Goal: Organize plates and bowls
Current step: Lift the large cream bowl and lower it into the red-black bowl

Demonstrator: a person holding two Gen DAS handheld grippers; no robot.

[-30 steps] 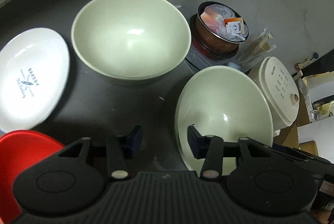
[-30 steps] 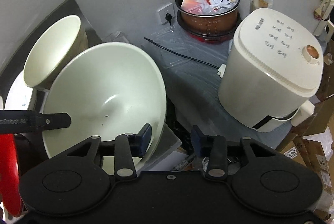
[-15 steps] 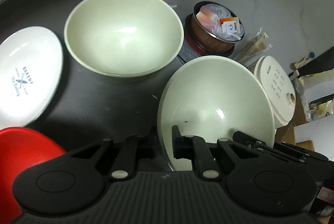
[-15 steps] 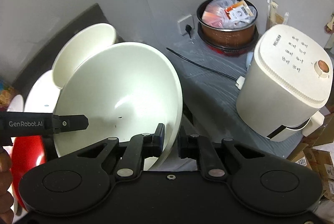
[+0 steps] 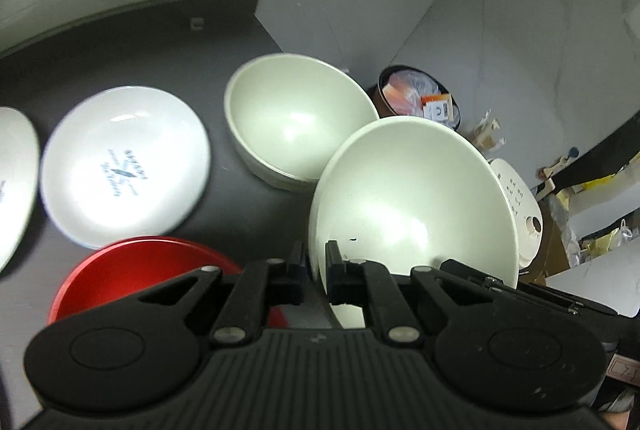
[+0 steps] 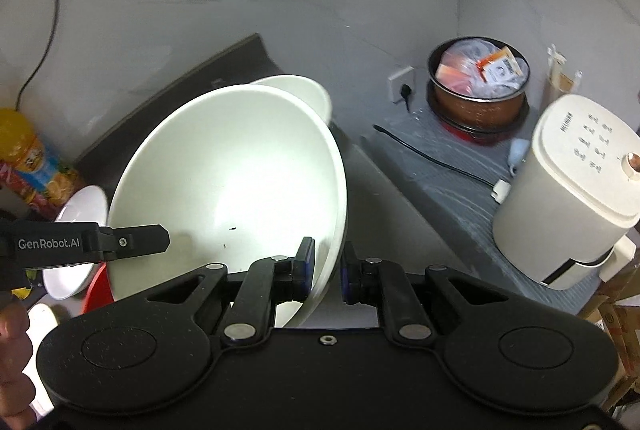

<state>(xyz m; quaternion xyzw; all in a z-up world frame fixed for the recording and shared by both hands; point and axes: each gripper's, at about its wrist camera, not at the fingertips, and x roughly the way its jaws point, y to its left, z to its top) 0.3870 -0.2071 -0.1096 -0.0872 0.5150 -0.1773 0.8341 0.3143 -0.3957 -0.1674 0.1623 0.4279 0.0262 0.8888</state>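
Both grippers clamp rim of pale green bowl (image 5: 412,197): left gripper (image 5: 316,270) near side, right gripper (image 6: 326,266) opposite. Bowl held tilted above dark counter (image 5: 120,61), beside second bowl (image 5: 296,121). Stacking not done. White plate (image 5: 124,165), red plate (image 5: 132,270) unsorted.

Lifted bowl (image 5: 412,197): near rim hidden behind left gripper (image 5: 316,270) body, 6 o'clock. Second bowl (image 6: 304,91) mostly hidden behind it in right wrist view (only a rim arc shows, 12 o'clock). White plate (image 5: 12,181) cut off at 9 o'clock frame edge. Printed plate (image 5: 124,169) motion-blurred, lettering unreadable. Red plate (image 5: 132,274) partly under gripper. Rice cooker (image 5: 516,205) mostly hidden, 3 o'clock.
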